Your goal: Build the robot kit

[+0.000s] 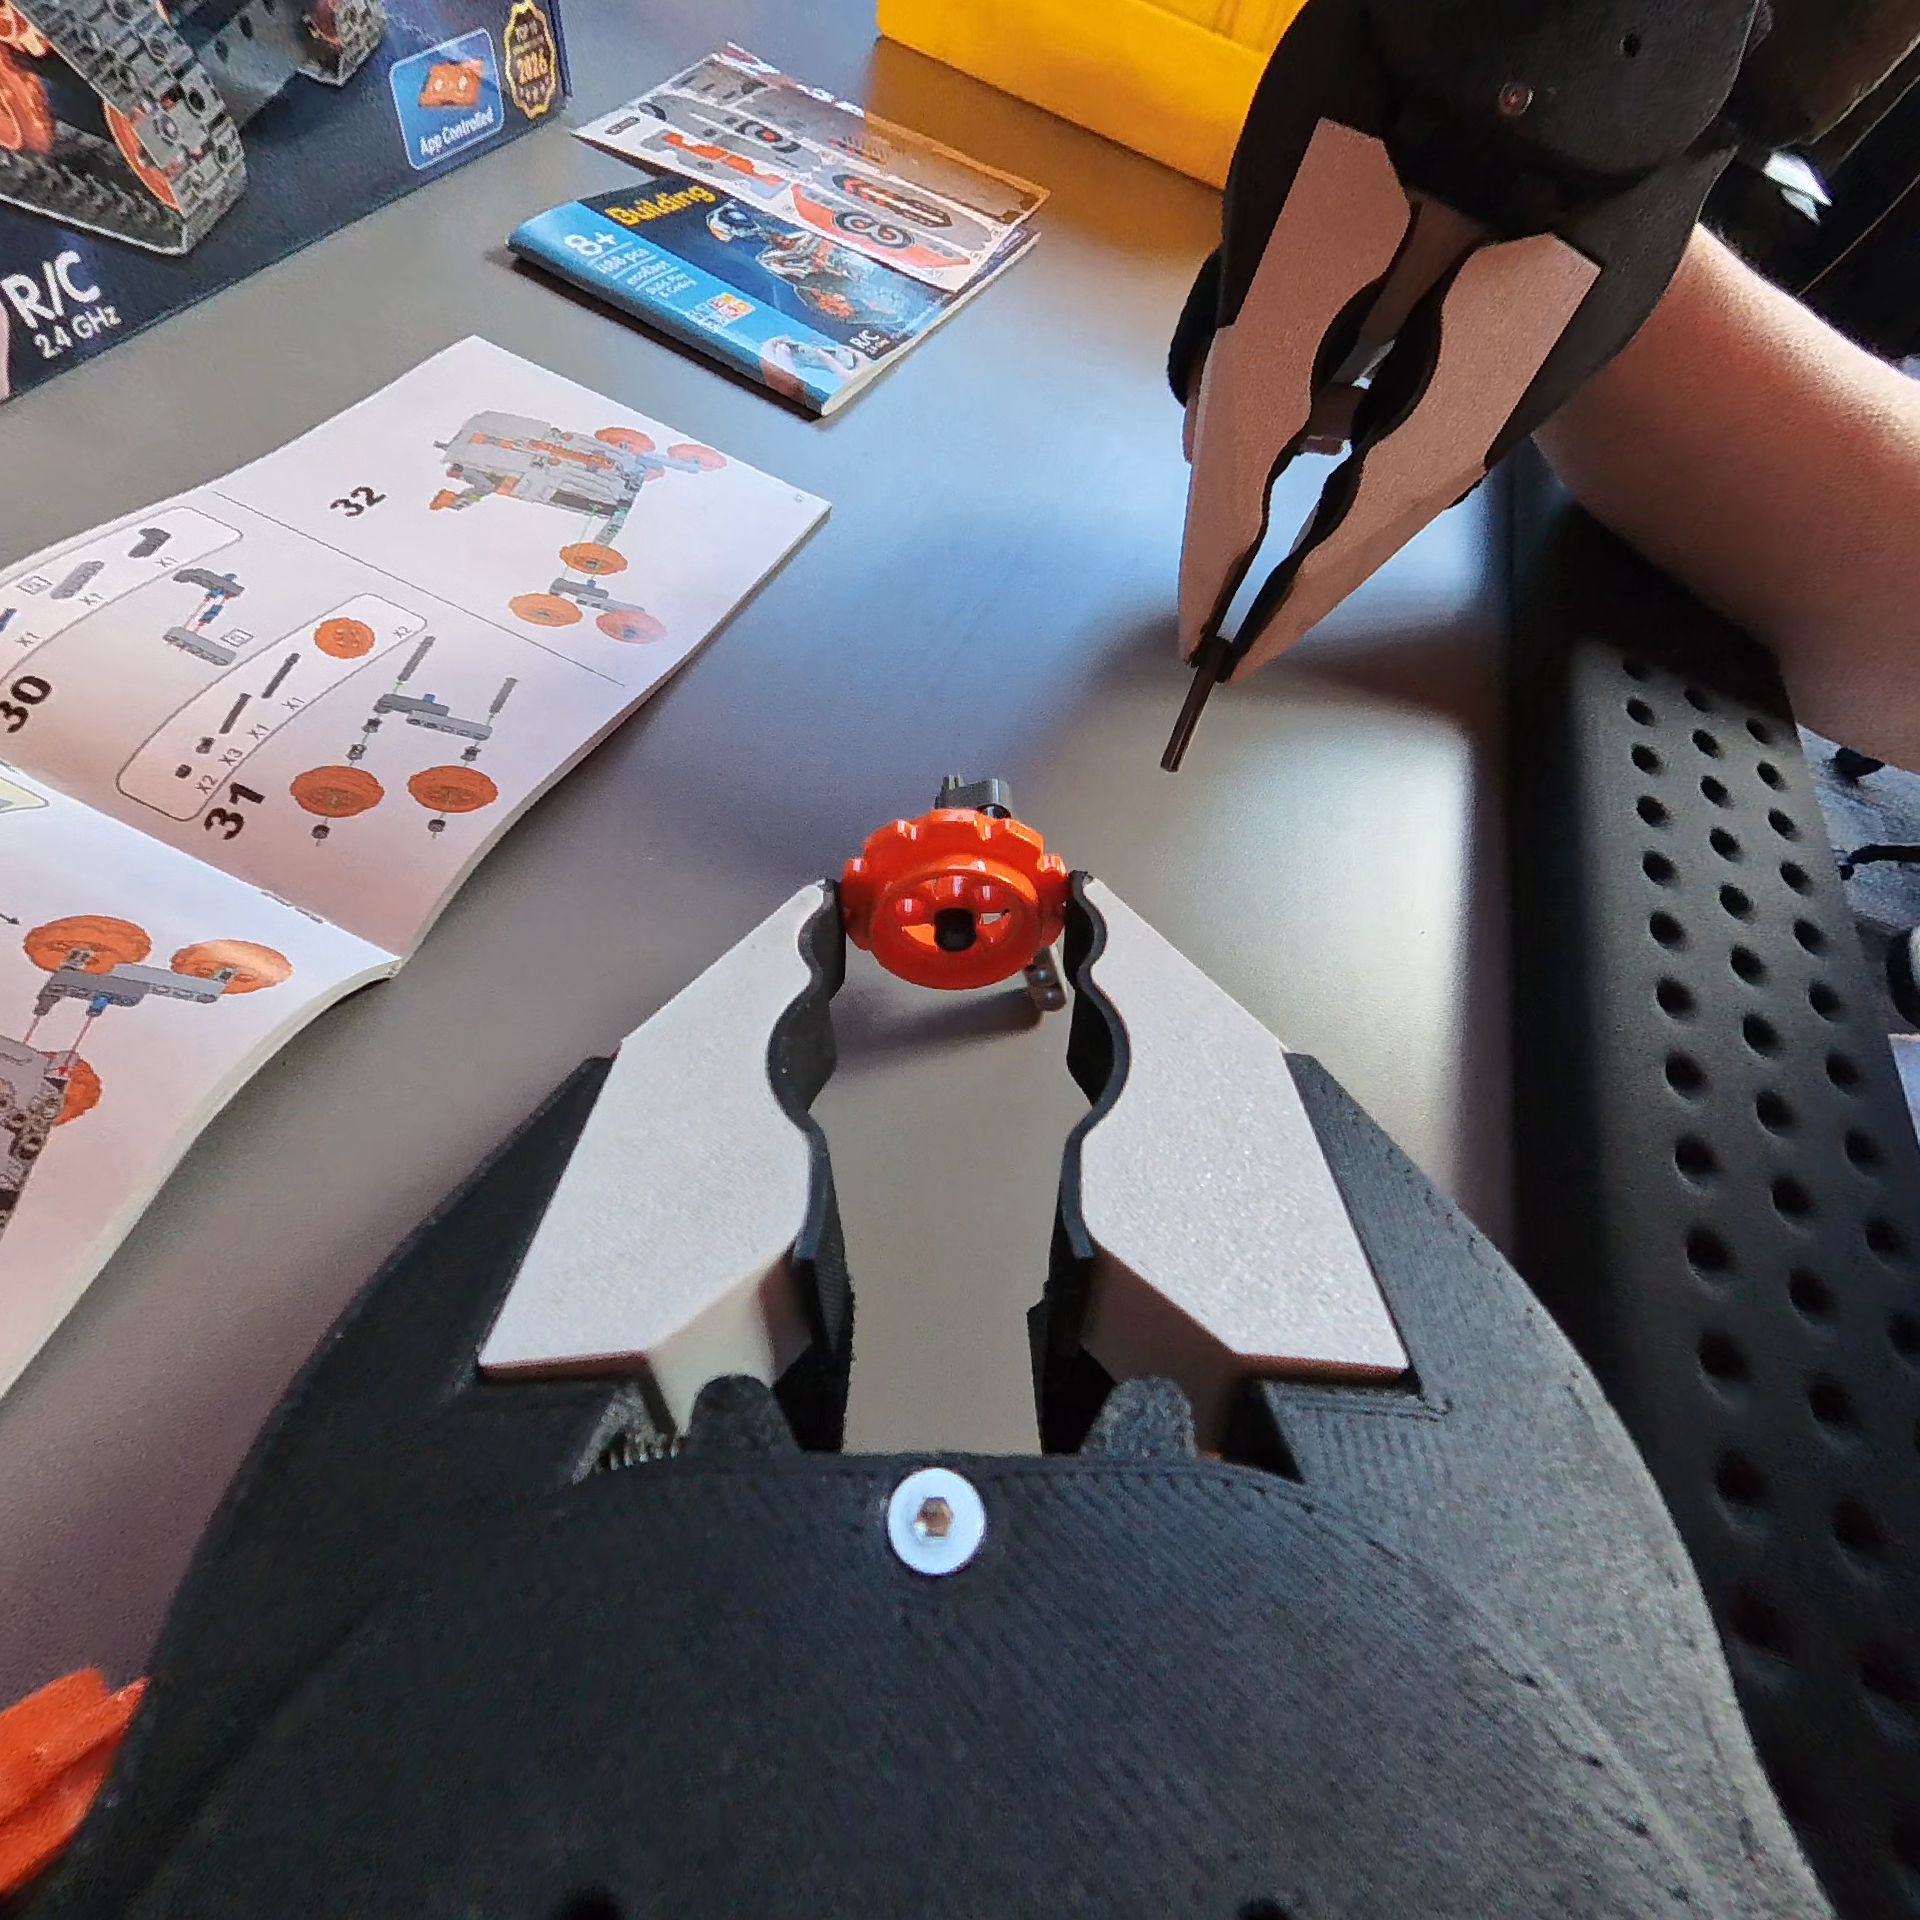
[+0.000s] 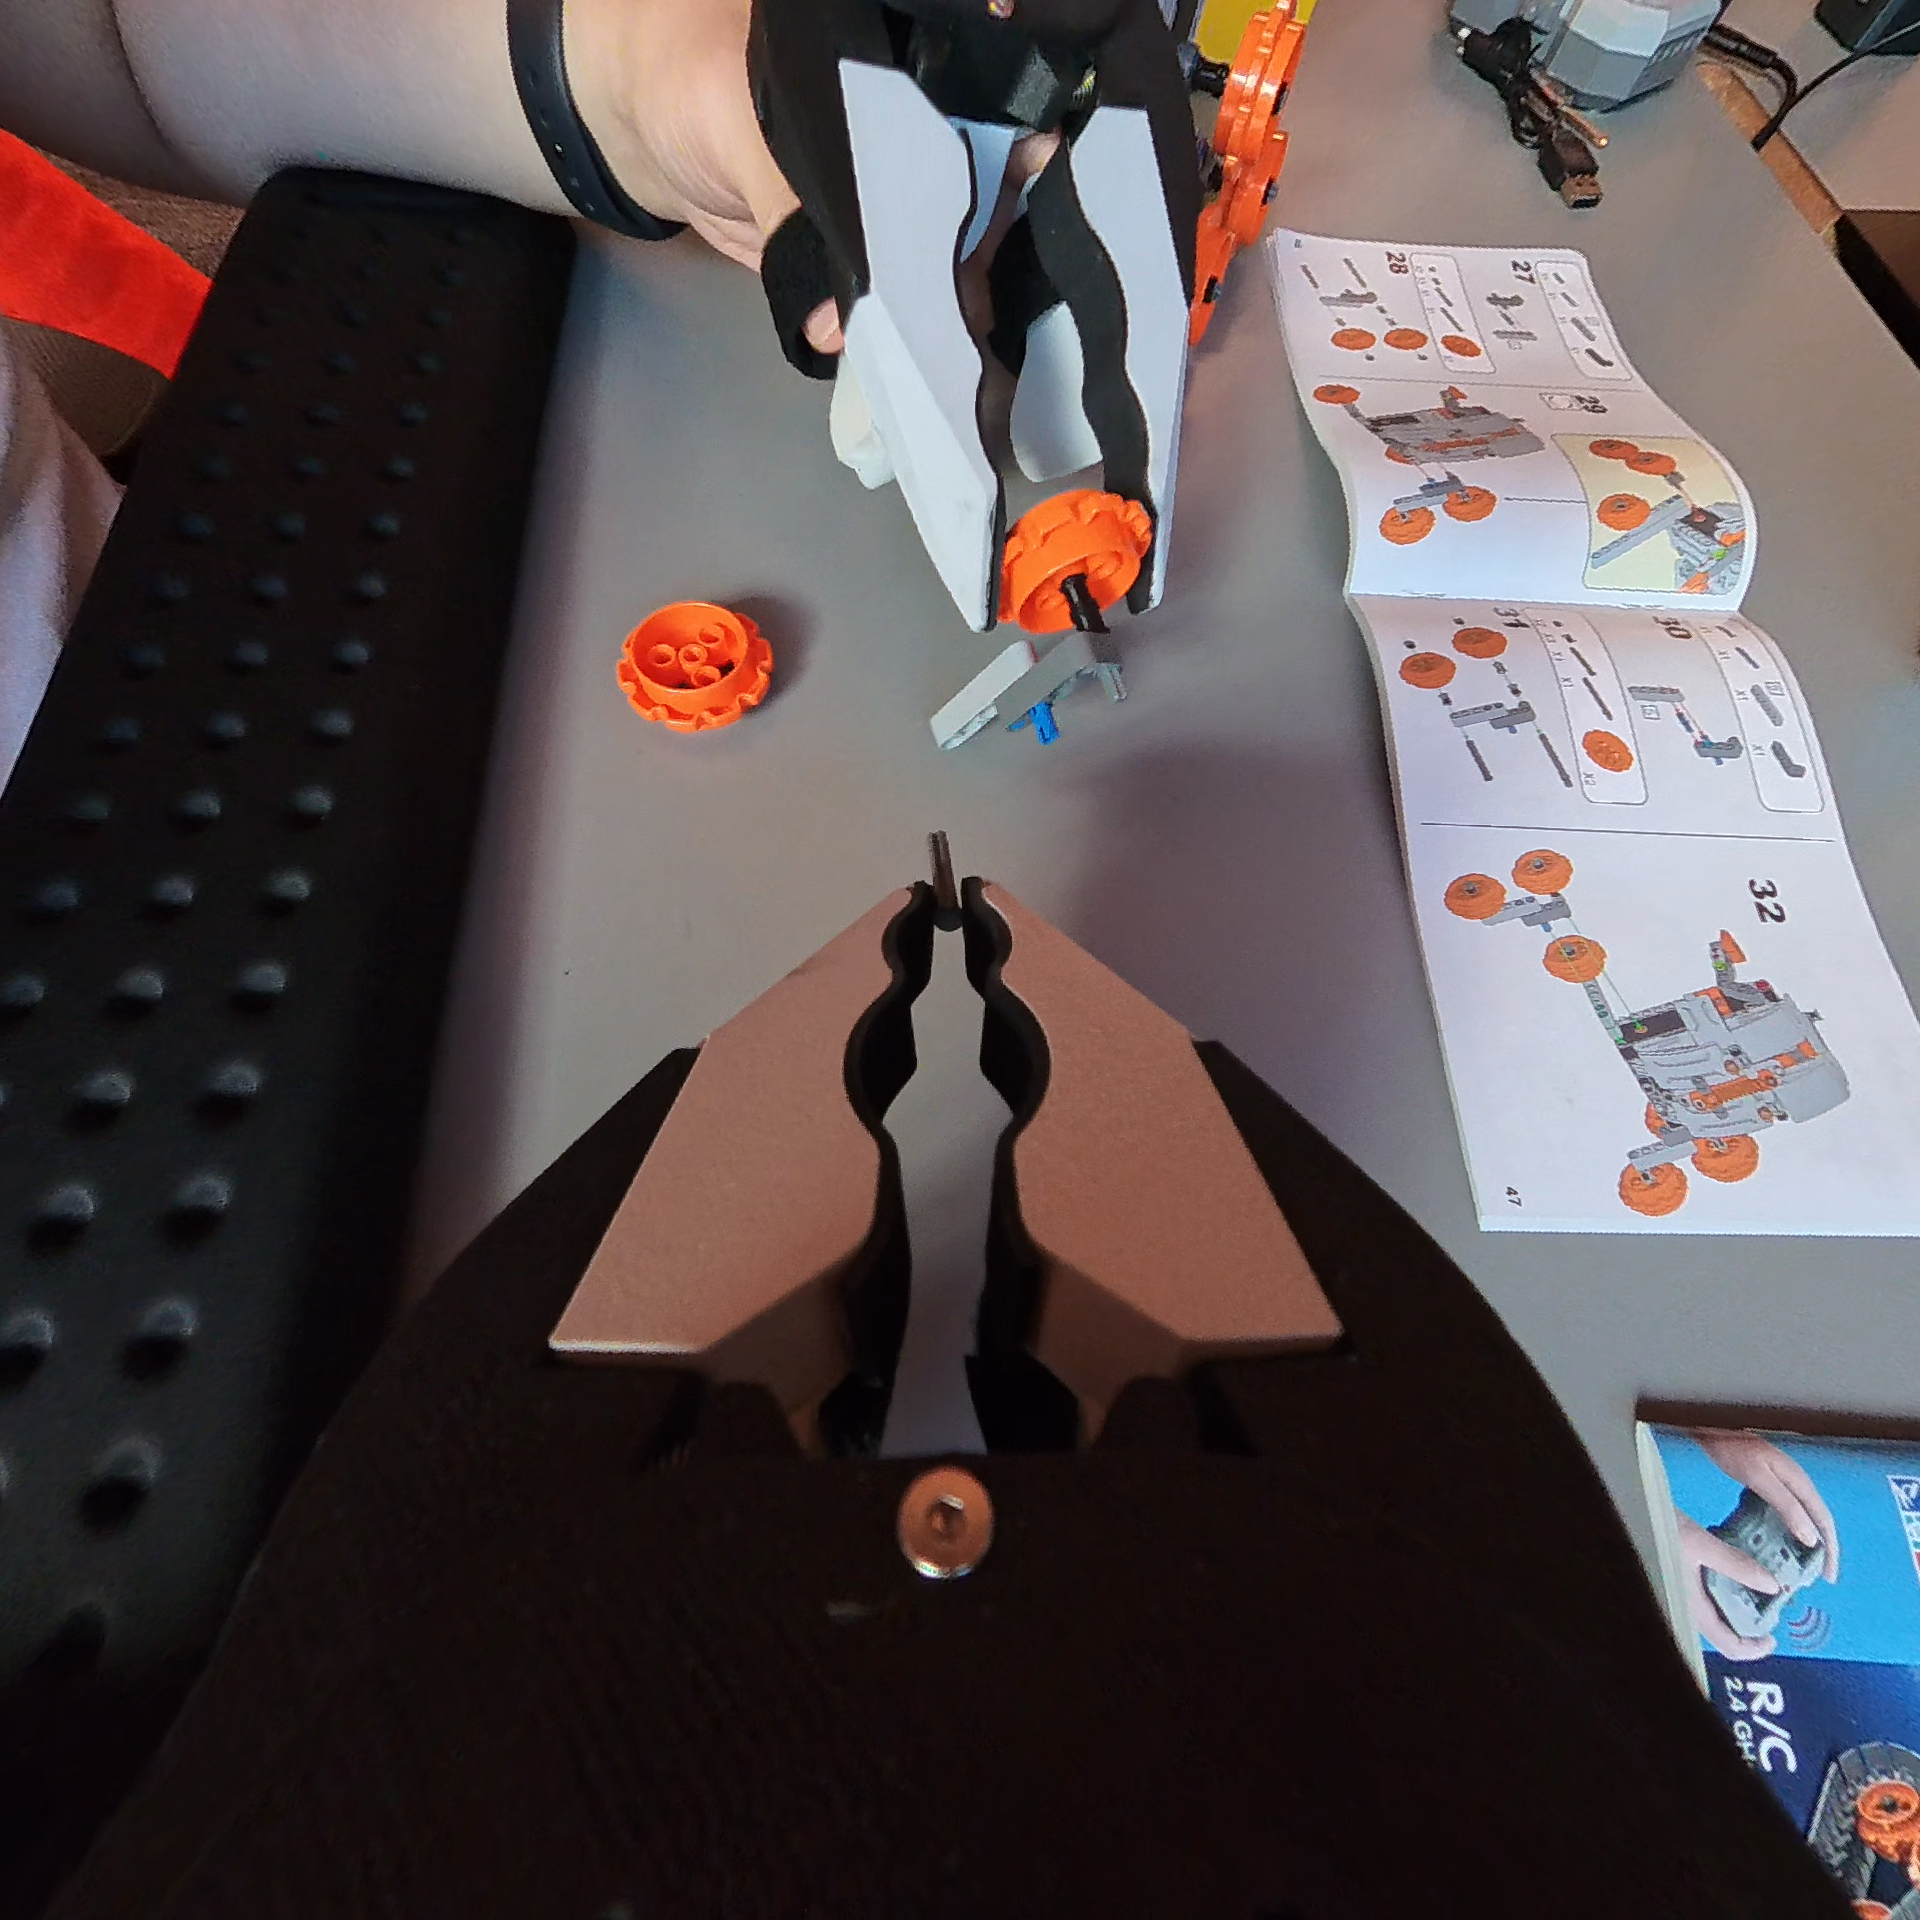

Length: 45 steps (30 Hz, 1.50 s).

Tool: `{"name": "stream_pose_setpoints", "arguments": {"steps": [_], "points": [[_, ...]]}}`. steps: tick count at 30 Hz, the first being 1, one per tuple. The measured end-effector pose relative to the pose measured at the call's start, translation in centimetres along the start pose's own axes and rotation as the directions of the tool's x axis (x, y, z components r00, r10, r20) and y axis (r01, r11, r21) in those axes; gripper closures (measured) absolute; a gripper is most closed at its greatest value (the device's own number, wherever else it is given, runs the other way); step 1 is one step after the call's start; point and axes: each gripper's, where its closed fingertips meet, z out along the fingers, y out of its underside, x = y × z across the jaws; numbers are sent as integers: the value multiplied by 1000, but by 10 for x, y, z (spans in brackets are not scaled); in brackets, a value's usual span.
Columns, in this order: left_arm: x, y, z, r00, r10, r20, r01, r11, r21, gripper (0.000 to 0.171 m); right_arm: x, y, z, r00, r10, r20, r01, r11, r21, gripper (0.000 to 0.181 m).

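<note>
My left gripper [image 1: 954, 896] is shut on an orange toothed wheel [image 1: 951, 906] with a dark axle through its hub, held just above the grey table [image 1: 987, 582]. It also shows in the right wrist view [image 2: 1075, 597], gripping the wheel [image 2: 1070, 556] over a small grey beam assembly [image 2: 1023, 691] with a blue pin. My right gripper [image 2: 943, 891] is shut on a thin dark axle rod [image 2: 940, 857] that sticks out past its tips. In the left wrist view it [image 1: 1210, 660] hangs at upper right, the rod [image 1: 1184, 717] pointing down toward the wheel.
A second orange wheel [image 2: 694, 665] lies loose on the table. An open instruction booklet [image 1: 343, 665] [image 2: 1579, 707] lies beside the work spot. A toy box [image 1: 208, 156], a closed blue booklet [image 1: 748, 291], a yellow bin [image 1: 1091, 62] and a black perforated panel [image 2: 208, 831] ring the area. The grippers' ends are close to 8 centimeters from one another. It is some 15 centimeters from my right tips to the black perforated panel [image 2: 208, 831]. The left camera catches it too, in the left wrist view [image 1: 1759, 1091].
</note>
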Motion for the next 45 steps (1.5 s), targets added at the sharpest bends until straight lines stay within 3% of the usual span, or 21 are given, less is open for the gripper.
{"name": "stream_pose_setpoints", "arguments": {"steps": [13,19,45], "points": [[-1,0,-1,1000,10,-7,-10,1000,7,131,-2,2,3,1000,1,8,-1,1000,-15,177],[11,-3,-1,994,63,-94,-58,997,49,131,-2,3,3,1000,-2,7,2,1000,-18,177],[9,-8,-6,988,-40,-149,53,995,82,131,-2,4,5,1000,-4,7,4,1000,-30,177]]}}
